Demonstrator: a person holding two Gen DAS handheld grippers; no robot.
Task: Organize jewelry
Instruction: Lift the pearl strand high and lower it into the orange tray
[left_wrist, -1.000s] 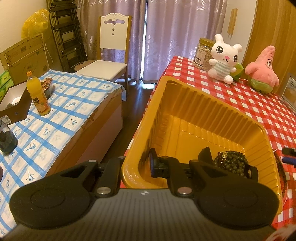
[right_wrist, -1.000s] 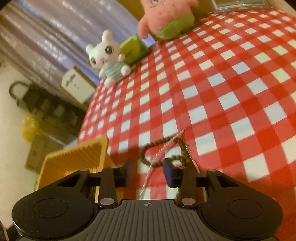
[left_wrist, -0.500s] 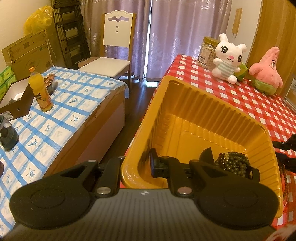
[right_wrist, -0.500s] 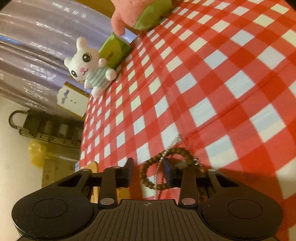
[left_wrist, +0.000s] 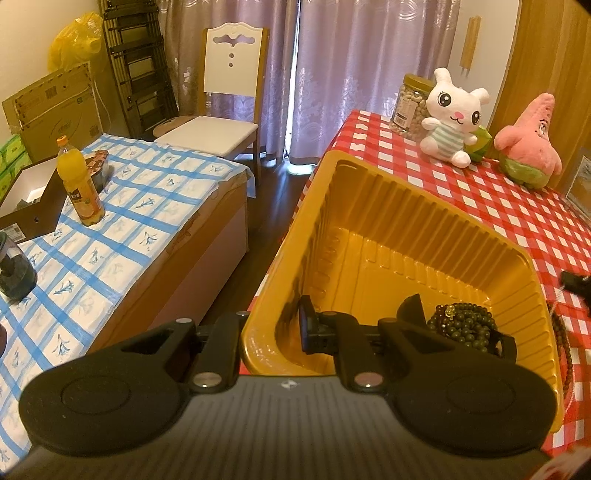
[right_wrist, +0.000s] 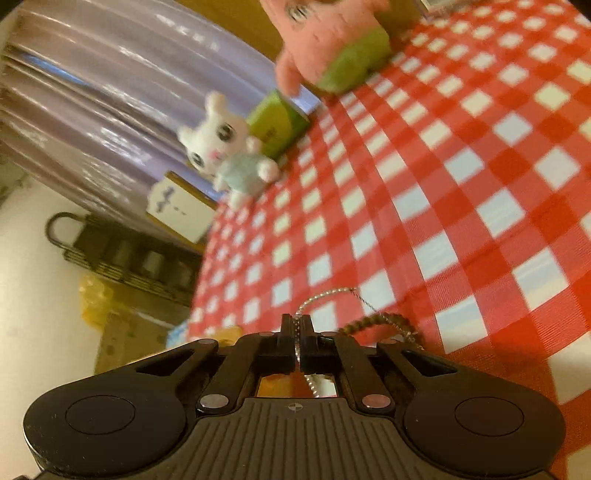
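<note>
The left gripper (left_wrist: 271, 325) is clamped on the near-left wall of a yellow plastic tray (left_wrist: 399, 218), one finger outside the rim and one inside, pinching the wall between them. The tray sits at the near-left corner of the table with the red-and-white checked cloth (left_wrist: 517, 206). Inside the tray, in its near-right corner, lies a coil of dark green beads (left_wrist: 463, 323). Just outside the tray's right rim, a string of brown beads (left_wrist: 565, 347) lies on the cloth.

The right gripper (right_wrist: 297, 332) has just been closing, and its fingers now meet on a thin silver chain (right_wrist: 325, 295). The chain arches out past the fingertips and also trails back below them. Just to the right of the fingers, the brown wooden bead bracelet (right_wrist: 384, 321) rests on the cloth, touching the chain's far end as far as I can tell.

At the far side of the table stand a white bunny plush (left_wrist: 456, 114), a pink star plush (left_wrist: 530, 140), a green box (right_wrist: 279, 123) between them and a jar of nuts (left_wrist: 410, 101).
</note>
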